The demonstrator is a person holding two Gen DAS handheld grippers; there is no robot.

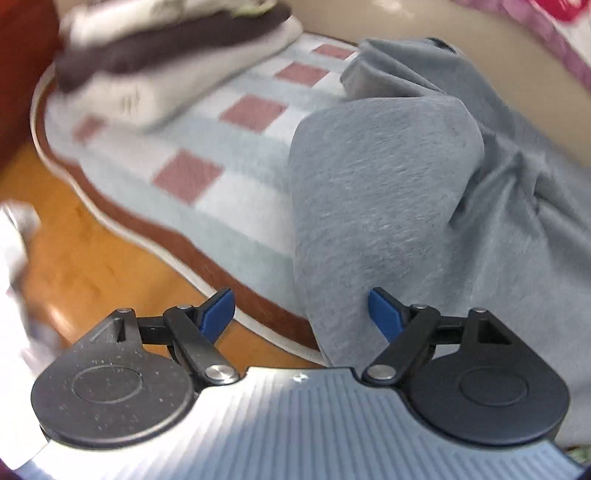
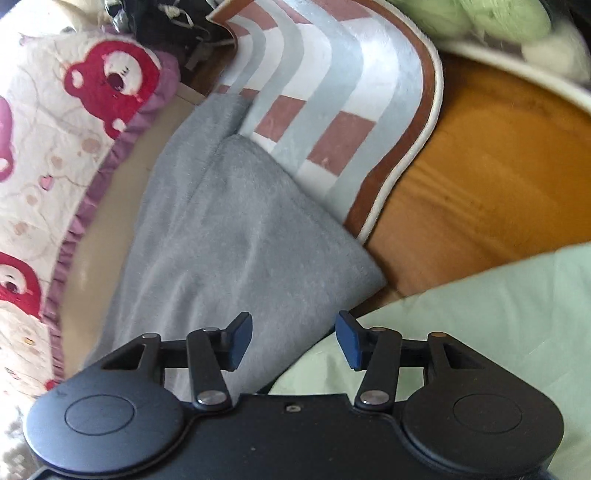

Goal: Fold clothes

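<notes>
A grey garment (image 1: 388, 192) lies folded over on a checked rug (image 1: 236, 158), its lower end hanging over the rug's edge. My left gripper (image 1: 301, 314) hovers above that end, open, its blue pads (image 1: 218, 314) apart and pressing on nothing. In the right wrist view the same grey garment (image 2: 229, 240) forms a folded wedge reaching from the rug (image 2: 332, 110) to the wooden floor. My right gripper (image 2: 294, 341) is open above its near corner, with nothing gripped between the pads (image 2: 349, 339).
A stack of folded clothes (image 1: 159, 59) in white and dark brown sits at the rug's far left. Pale green cloth (image 2: 480, 314) lies under my right gripper. A bear-print quilt (image 2: 74, 129) borders the left. Wooden floor (image 2: 480, 177) lies to the right, green and white bundles (image 2: 517, 26) beyond.
</notes>
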